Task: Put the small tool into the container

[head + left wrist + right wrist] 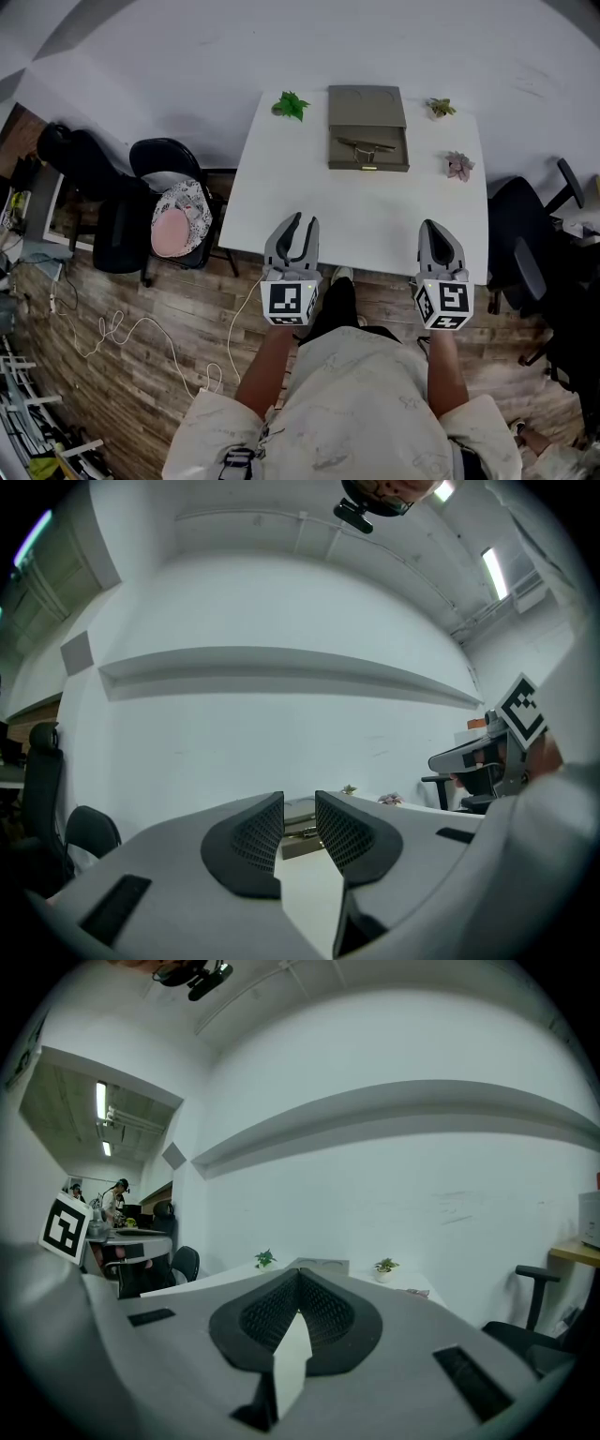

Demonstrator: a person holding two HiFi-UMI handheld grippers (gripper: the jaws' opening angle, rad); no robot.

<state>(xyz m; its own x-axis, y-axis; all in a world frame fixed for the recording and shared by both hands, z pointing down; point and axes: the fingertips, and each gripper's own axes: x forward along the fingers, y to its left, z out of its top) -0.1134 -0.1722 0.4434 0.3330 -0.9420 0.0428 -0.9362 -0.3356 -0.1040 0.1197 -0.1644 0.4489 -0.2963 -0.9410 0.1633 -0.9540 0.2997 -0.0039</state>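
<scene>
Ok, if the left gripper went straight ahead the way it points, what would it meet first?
Likely the olive container, seen between the left gripper's open jaws; nothing shows before it, though height is unclear.

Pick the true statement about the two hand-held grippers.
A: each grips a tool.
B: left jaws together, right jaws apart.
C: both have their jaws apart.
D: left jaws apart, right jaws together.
D: the left hand-held gripper shows a clear gap between its jaws with nothing in it, while the right hand-held gripper has its jaws meeting.
</scene>
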